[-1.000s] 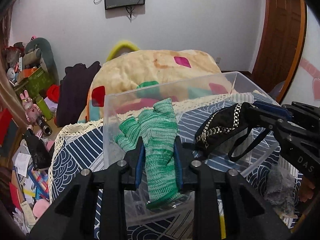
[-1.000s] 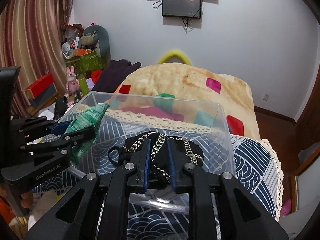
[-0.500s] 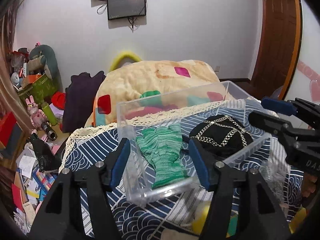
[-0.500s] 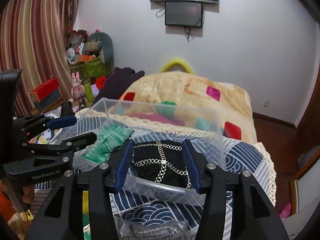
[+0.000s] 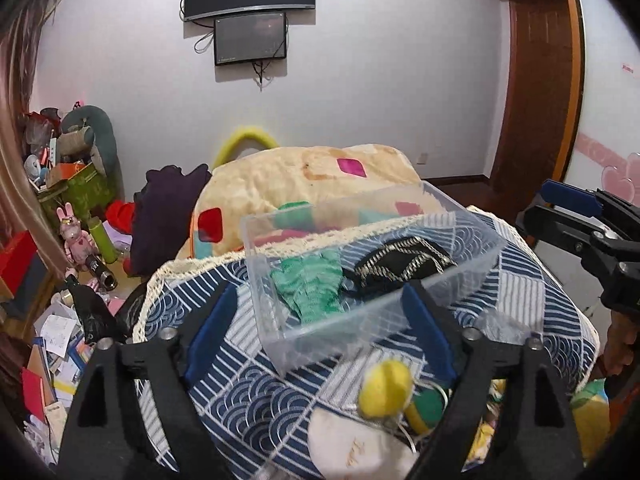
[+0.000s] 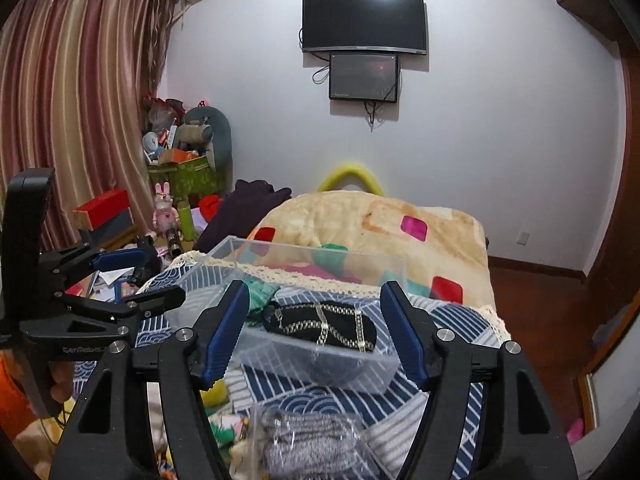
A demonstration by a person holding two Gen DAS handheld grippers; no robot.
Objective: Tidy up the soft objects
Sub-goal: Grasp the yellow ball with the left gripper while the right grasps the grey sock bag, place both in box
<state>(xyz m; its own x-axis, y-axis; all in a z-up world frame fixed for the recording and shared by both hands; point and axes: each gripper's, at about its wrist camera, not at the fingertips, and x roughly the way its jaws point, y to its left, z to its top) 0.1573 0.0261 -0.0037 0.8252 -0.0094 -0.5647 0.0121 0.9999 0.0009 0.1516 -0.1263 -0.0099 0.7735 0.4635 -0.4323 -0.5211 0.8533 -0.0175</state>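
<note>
Your left gripper [image 5: 320, 328] hangs above the blue-and-white patterned bedspread [image 5: 248, 396] with its blue-padded jaws spread wide and nothing between them. Just ahead of it sits the clear plastic bin [image 5: 384, 320], resting on the bedspread. Inside the bin, the green knitted glove [image 5: 312, 284] lies on the left side and the black pouch with the gold chain pattern [image 5: 400, 264] lies on the right, the two touching along their edges. Nearer to you than the bin, a yellow pompom [image 5: 384, 388] and a white fabric piece [image 5: 356, 448] lie on the bedspread between the left fingers. Your right gripper [image 6: 320, 332] is held further right, also spread wide and holding nothing, pointed at the same bin; from its camera the black pouch [image 6: 324, 326] shows between the pads and a grey knitted item [image 6: 308, 440] lies close below them. Behind the bin lies a cream blanket with coloured squares [image 6: 380, 224].
</note>
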